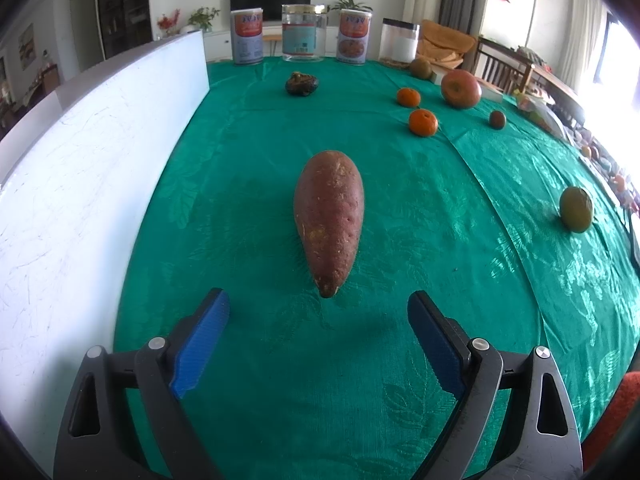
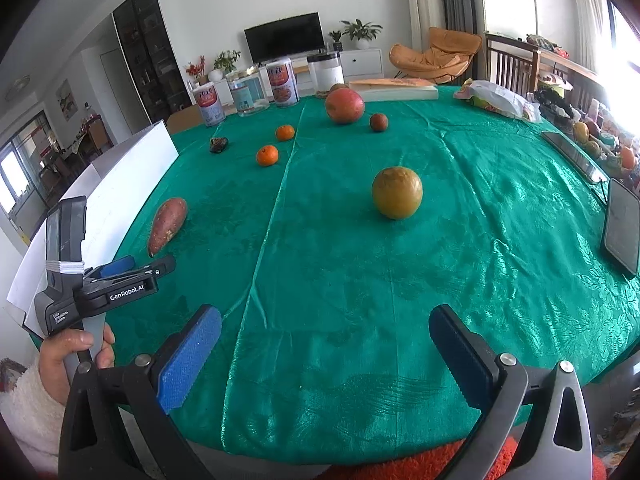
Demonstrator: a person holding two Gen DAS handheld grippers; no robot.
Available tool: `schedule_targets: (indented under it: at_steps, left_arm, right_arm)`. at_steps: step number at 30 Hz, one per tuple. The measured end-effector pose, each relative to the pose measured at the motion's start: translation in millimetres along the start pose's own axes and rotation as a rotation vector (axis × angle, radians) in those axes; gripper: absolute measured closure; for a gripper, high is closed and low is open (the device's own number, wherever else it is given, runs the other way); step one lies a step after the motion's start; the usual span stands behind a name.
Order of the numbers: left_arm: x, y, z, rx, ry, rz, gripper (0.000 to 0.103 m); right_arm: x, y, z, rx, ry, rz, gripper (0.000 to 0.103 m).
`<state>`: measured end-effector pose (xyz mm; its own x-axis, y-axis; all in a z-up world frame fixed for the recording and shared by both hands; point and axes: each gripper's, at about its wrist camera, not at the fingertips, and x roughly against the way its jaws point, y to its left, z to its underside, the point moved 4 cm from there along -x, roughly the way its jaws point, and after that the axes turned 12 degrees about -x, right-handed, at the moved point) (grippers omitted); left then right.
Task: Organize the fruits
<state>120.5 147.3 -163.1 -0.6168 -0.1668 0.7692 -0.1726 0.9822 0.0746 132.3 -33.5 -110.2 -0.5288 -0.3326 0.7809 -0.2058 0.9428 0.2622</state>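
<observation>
A reddish sweet potato (image 1: 329,216) lies on the green tablecloth, its tip just ahead of my left gripper (image 1: 318,306), which stands open and empty. The right wrist view shows the same sweet potato (image 2: 167,224) at the left beside the left gripper (image 2: 140,266). My right gripper (image 2: 325,324) is open over bare cloth, well short of a yellow-green round fruit (image 2: 397,192). Farther back lie two tangerines (image 2: 267,155) (image 2: 285,132), a large red fruit (image 2: 344,105), a small dark red fruit (image 2: 378,121) and a dark lumpy item (image 2: 219,144).
A white board (image 1: 80,184) stands along the table's left edge. Cans and jars (image 1: 298,34) line the far edge, with a flat box (image 2: 394,90) and a plastic bag (image 2: 496,100). A phone (image 2: 622,228) and a tablet (image 2: 572,156) lie at the right.
</observation>
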Motion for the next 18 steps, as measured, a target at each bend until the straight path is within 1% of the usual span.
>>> schedule_targets:
  at_steps: [2, 4, 5, 6, 7, 8, 10, 11, 12, 13, 15, 18]
  left_arm:
    - [0.0, 0.6, 0.1, 0.006, -0.004, 0.005, 0.011]
    - [0.0, 1.1, 0.4, 0.011, -0.007, 0.009, 0.011]
    - [-0.2, 1.1, 0.2, 0.013, -0.007, 0.009, 0.011]
    - [-0.1, 1.3, 0.7, 0.013, -0.007, 0.008, 0.011]
    - [-0.2, 1.1, 0.7, 0.013, -0.007, 0.006, 0.011]
    - [-0.6, 0.7, 0.5, 0.012, -0.006, 0.005, 0.011]
    - [0.0, 0.6, 1.0, 0.011, -0.005, 0.002, 0.011]
    - [0.2, 0.8, 0.9, 0.01, -0.004, 0.002, 0.011]
    - [0.3, 0.9, 0.9, 0.011, -0.005, 0.002, 0.011]
    - [0.3, 0.8, 0.9, 0.01, -0.005, 0.002, 0.011]
    - [0.1, 0.7, 0.7, 0.01, -0.004, 0.001, 0.011]
    - [0.0, 1.0, 0.6, 0.008, -0.003, 0.0, 0.011]
  right_arm:
    - [-12.7, 15.9, -14.3, 0.088, 0.034, 0.034, 0.0]
    - [-31.8, 37.6, -32.1, 0.232, 0.051, 0.112, 0.0]
    - [-43.4, 47.9, -42.5, 0.297, 0.046, 0.144, 0.0]
    - [-54.9, 56.0, -53.1, 0.336, 0.031, 0.15, 0.0]
    - [-67.4, 61.9, -64.7, 0.345, 0.02, 0.131, 0.0]
    - [-80.9, 66.4, -76.5, 0.328, 0.019, 0.097, 0.0]
    - [-107.7, 74.1, -98.1, 0.262, 0.029, -0.002, 0.005]
    - [-121.7, 78.4, -108.0, 0.237, 0.036, -0.035, 0.009]
    - [-134.4, 84.1, -116.0, 0.231, 0.033, -0.046, 0.013]
    - [-146.3, 89.8, -124.0, 0.234, 0.027, -0.053, 0.015]
    - [-167.7, 100.0, -136.9, 0.239, 0.025, -0.059, 0.025]
    - [-199.0, 106.4, -150.7, 0.208, 0.07, -0.056, 0.039]
